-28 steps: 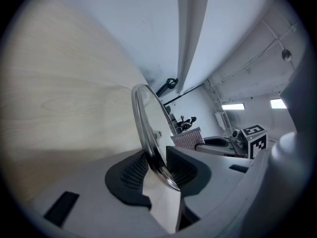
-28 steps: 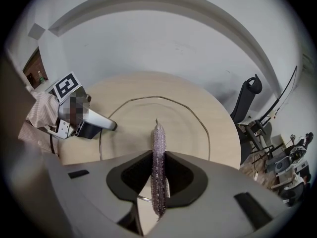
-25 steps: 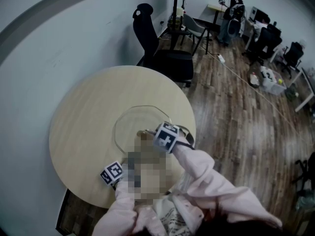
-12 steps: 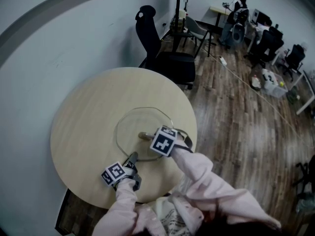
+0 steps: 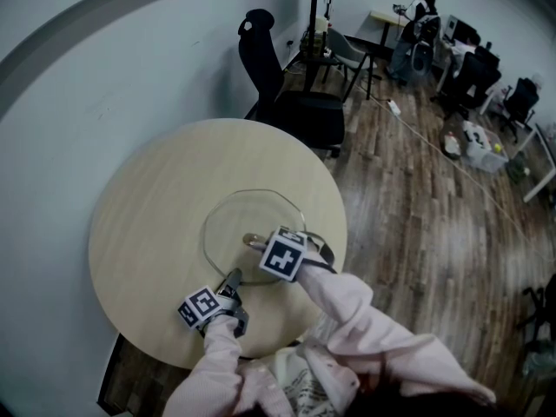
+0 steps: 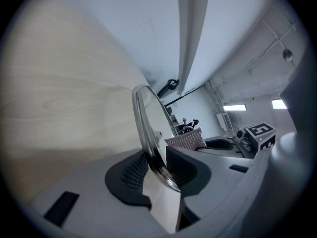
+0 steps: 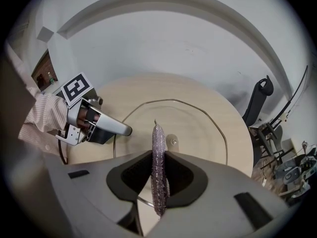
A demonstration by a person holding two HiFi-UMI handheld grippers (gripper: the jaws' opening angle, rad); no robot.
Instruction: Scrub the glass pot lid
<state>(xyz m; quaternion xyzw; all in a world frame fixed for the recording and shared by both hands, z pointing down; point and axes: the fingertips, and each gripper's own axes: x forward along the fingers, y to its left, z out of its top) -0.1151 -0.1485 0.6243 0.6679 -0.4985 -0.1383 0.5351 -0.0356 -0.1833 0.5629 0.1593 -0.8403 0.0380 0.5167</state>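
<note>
Glass lid [image 5: 236, 226] on round table [image 5: 152, 200], left tongs [image 6: 157, 165] clamping its rim, right tongs [image 7: 158, 178] gripping scrub pad [image 7: 158, 145]

No readable text or numbers; only coded square markers on left cube [image 5: 198, 306] and right cube [image 5: 282, 254].

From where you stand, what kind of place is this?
Probably an office or lab workroom: a black office chair, desks at the far end, and a wood-plank floor around the round table.
</note>
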